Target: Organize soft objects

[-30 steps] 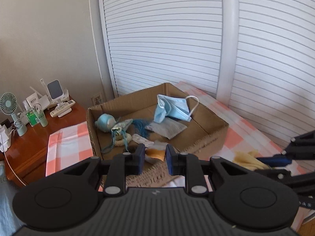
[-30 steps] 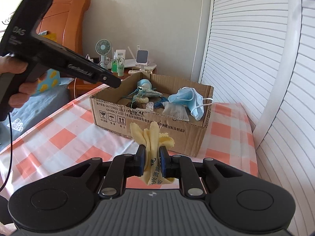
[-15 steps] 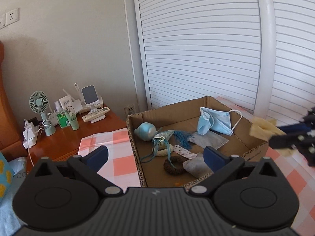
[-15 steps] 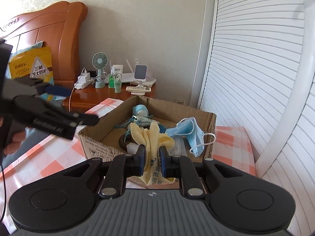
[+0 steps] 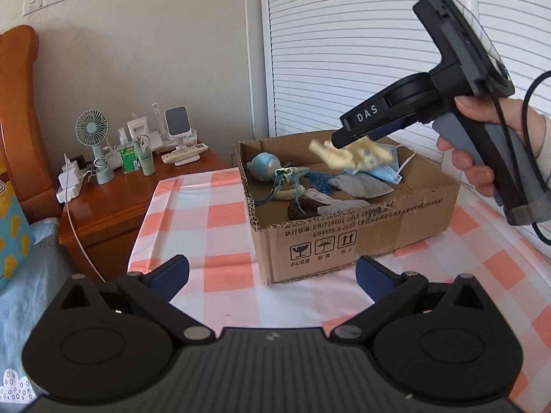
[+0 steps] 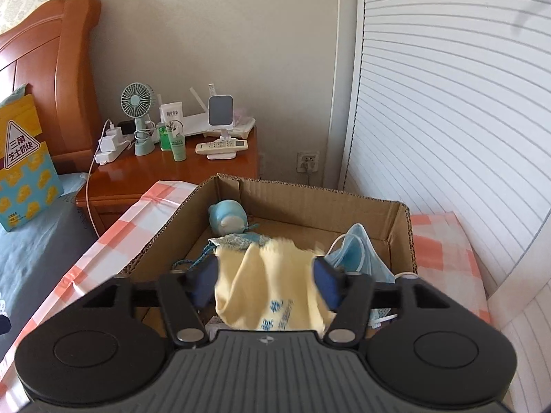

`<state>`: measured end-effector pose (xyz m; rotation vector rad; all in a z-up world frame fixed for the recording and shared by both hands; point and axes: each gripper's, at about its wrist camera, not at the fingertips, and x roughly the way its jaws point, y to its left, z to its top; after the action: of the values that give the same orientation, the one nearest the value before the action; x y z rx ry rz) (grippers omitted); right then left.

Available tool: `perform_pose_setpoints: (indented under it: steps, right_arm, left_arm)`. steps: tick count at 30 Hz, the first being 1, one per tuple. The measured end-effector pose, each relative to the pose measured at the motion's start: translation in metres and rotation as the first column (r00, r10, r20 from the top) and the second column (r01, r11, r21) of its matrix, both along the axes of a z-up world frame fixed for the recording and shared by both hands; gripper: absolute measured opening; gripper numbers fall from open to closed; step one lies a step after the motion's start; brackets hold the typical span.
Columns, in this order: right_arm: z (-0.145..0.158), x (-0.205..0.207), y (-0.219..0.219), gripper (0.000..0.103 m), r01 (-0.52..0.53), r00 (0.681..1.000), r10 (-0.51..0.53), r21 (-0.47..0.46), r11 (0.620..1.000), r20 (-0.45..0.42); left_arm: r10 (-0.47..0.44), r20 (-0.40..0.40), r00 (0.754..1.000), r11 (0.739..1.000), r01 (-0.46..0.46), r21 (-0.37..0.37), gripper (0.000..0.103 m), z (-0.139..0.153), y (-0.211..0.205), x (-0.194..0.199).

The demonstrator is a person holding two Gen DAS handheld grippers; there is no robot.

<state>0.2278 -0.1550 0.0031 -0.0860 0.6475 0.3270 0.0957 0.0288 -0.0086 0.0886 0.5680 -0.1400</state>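
A cardboard box (image 5: 361,237) stands on the checked cloth and holds a blue face mask (image 6: 361,258), a blue plush (image 6: 227,218), a grey pouch (image 5: 358,186) and other soft things. My right gripper (image 6: 267,280) is open above the box; the yellow cloth (image 6: 272,289) hangs blurred between its spread fingers, apparently falling. In the left wrist view the cloth (image 5: 347,155) is just below the right gripper's tip (image 5: 339,141), over the box. My left gripper (image 5: 272,275) is open and empty, in front of the box's near wall.
A wooden nightstand (image 5: 113,199) left of the box carries a small fan (image 5: 93,130), bottles, a charger and a remote. A bed with a blue sheet (image 6: 31,241) and wooden headboard lies at the left. White louvred doors (image 6: 447,120) stand behind the box.
My right gripper moved over the box and opened, letting go of the yellow cloth. My left gripper opened earlier and pulled back from the box to its front.
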Motion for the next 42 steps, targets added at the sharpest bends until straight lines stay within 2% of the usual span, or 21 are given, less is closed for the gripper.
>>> perform_pose_setpoints:
  steps: [1, 3, 7, 10, 15, 18, 24, 42]
  right_arm:
    - [-0.001, -0.005, 0.0, 0.089, 0.003, 1.0, -0.003, 0.0, 1.0, 0.004]
    - [-0.002, -0.013, -0.002, 0.095, 0.009, 1.0, -0.009, -0.011, 1.0, 0.007]
    - [0.001, -0.035, -0.006, 0.1, 0.05, 0.999, -0.05, -0.046, 0.998, -0.008]
    - [0.003, -0.057, -0.011, 0.103, 0.102, 0.995, -0.103, -0.08, 0.992, -0.016]
    - [0.005, -0.101, -0.023, 0.103, 0.221, 0.973, -0.227, -0.1, 0.97, -0.051]
    - [0.002, -0.124, -0.025, 0.103, 0.27, 0.957, -0.28, -0.114, 0.956, -0.08]
    - [0.007, -0.163, -0.026, 0.103, 0.305, 0.946, -0.312, -0.087, 0.948, -0.083]
    - [0.016, -0.178, -0.034, 0.103, 0.328, 0.942, -0.332, -0.071, 0.942, -0.053]
  left_arm:
    - [0.003, -0.001, 1.0, 1.0, -0.003, -0.006, 0.102, 0.001, 0.002, -0.001]
    - [0.013, -0.001, 1.0, 1.0, -0.013, -0.022, 0.102, 0.004, 0.005, -0.002]
    - [0.033, -0.019, 0.999, 0.998, -0.034, -0.061, 0.102, 0.011, 0.008, -0.002]
    - [0.05, -0.043, 0.998, 0.998, -0.052, -0.046, 0.102, 0.014, 0.005, 0.0]
    - [0.098, -0.083, 0.992, 0.995, -0.096, 0.018, 0.102, 0.025, -0.003, 0.004]
    - [0.091, -0.085, 0.992, 0.996, -0.089, 0.026, 0.102, 0.034, -0.008, 0.004]
    - [0.086, -0.089, 0.992, 0.996, -0.082, 0.04, 0.102, 0.044, -0.024, -0.001]
    - [0.098, -0.093, 0.991, 0.995, -0.094, 0.042, 0.102, 0.052, -0.032, -0.01]
